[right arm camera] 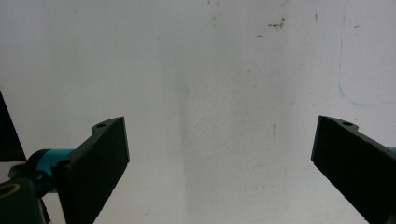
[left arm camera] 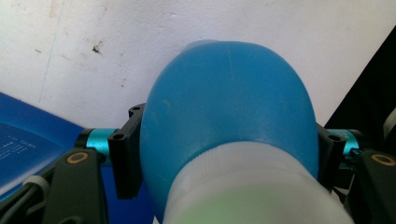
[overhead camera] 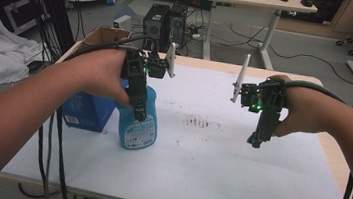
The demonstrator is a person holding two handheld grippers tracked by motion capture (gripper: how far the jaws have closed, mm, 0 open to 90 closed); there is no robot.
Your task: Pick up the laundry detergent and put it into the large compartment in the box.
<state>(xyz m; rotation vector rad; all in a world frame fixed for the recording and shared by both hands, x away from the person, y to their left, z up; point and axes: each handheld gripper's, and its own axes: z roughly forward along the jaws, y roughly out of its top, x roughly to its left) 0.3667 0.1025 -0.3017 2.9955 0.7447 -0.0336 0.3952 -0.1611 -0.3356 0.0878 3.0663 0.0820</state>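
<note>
White stained table (overhead camera: pixel 238 162) bears blue bottle (overhead camera: pixel 139 125) and blue box (overhead camera: pixel 85 112).

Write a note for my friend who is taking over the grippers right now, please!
Left gripper: shut on the blue bottle, gripping its upper part from above; the fingers press both sides. The bottle stands upright on the white table, next to a blue box.
Right gripper: open, holds nothing, hovering over bare table on the right side.
Done: bottle grasped.
Left: probably lifting or moving the bottle; dark stains mark the middle of the table.
</note>
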